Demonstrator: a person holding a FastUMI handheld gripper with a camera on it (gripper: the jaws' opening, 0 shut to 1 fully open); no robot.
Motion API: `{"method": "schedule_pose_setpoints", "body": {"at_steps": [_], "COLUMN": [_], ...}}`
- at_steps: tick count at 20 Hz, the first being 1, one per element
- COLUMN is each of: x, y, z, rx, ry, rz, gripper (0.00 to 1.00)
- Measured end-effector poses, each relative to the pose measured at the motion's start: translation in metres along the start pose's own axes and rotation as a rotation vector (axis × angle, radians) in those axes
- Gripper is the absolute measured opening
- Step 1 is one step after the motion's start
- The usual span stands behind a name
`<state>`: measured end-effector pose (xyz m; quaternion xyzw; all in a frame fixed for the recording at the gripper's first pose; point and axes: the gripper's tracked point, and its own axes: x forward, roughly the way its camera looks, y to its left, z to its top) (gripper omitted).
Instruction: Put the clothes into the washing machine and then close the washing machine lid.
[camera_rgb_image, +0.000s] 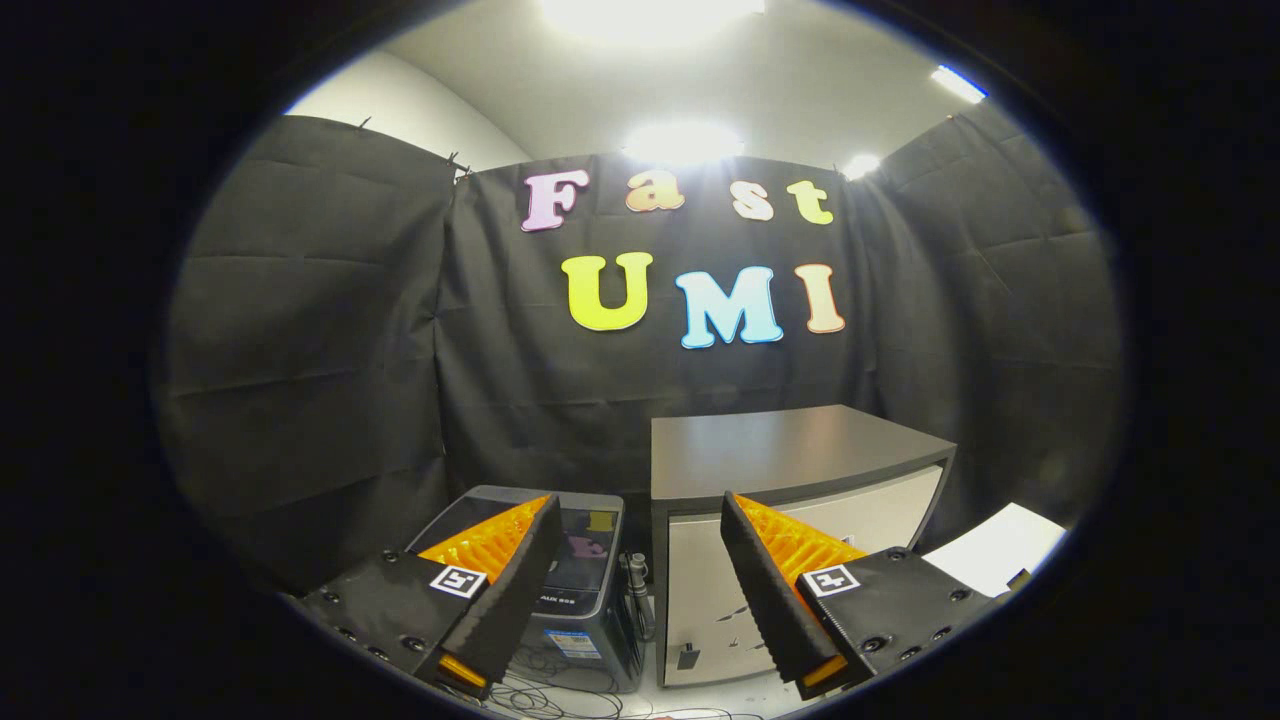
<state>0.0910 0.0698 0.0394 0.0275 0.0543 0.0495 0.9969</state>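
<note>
Spread wide apart, the gripper is holding nothing, its two fingers standing open with only floor and cables showing between them. Just beyond the left finger the washing machine is sitting low on the floor, and its dark glossy lid is lying flat, down over the tub. No clothes are showing anywhere around it, neither on the floor nor on the cabinet standing right beside the machine, whose top is bare. A white sheet is lying off beyond the right finger. Judging by this, the scene is fitting two stages equally: the clothes may be waiting somewhere behind the camera with the lid yet to be lifted, or they may already be lying inside under a lid that is shut again. Whatever is in the tub is hidden, so I cannot tell which.
</note>
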Motion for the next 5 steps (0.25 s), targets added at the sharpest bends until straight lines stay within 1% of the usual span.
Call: {"method": "schedule_pose_setpoints", "body": {"at_steps": [5], "x": [-0.017], "y": [0.004], "z": [-0.005], "rx": [-0.003], "ry": [-0.007], "rz": [0.017], "gripper": [0.99]}}
